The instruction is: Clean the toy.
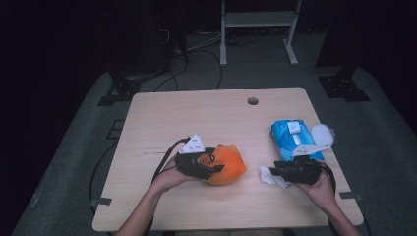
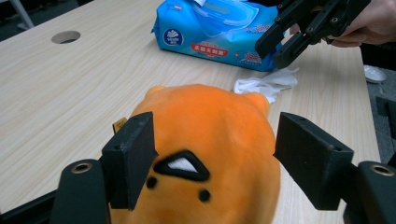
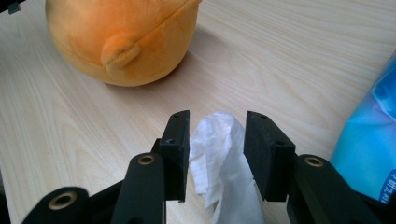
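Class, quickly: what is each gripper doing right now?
Left gripper: open, fingers either side of the orange plush toy.
Right gripper: open, white wipe between its fingers.

The wipe [image 3: 224, 163] runs off the bottom edge; the toy's [image 2: 205, 154] lower body is cut off

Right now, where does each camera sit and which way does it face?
High view: above the person's side, looking forward and down on the table; both forearms and hands show.
Left gripper view: on the left gripper, facing the orange plush toy between its open jaws; the other hand beyond.
Right gripper view: on the right gripper, facing the white wipe between its jaws.
Shared: toy, wipe and blue wipe pack appear in all three.
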A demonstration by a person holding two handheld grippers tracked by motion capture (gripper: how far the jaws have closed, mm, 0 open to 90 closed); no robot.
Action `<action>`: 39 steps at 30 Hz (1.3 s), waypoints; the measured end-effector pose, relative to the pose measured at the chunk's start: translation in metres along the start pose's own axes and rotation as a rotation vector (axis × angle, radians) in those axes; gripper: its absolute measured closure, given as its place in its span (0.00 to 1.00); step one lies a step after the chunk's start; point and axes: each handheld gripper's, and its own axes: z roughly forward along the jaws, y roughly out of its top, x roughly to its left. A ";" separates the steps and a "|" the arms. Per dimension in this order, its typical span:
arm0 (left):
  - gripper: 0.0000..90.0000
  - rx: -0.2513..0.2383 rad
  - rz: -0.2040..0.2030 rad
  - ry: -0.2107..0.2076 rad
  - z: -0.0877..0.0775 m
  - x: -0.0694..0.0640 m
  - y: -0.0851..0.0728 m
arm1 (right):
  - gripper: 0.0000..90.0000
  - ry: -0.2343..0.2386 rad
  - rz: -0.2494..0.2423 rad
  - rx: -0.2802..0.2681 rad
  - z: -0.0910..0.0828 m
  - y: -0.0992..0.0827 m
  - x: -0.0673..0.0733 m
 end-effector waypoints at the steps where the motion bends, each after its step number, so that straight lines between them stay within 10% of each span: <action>1: 0.31 -0.005 -0.008 0.000 -0.003 0.000 -0.002 | 0.66 0.000 0.000 -0.001 -0.001 0.000 0.000; 39: 0.23 -0.003 -0.131 0.089 -0.062 0.010 -0.065 | 0.61 0.012 -0.004 -0.004 -0.006 -0.001 0.004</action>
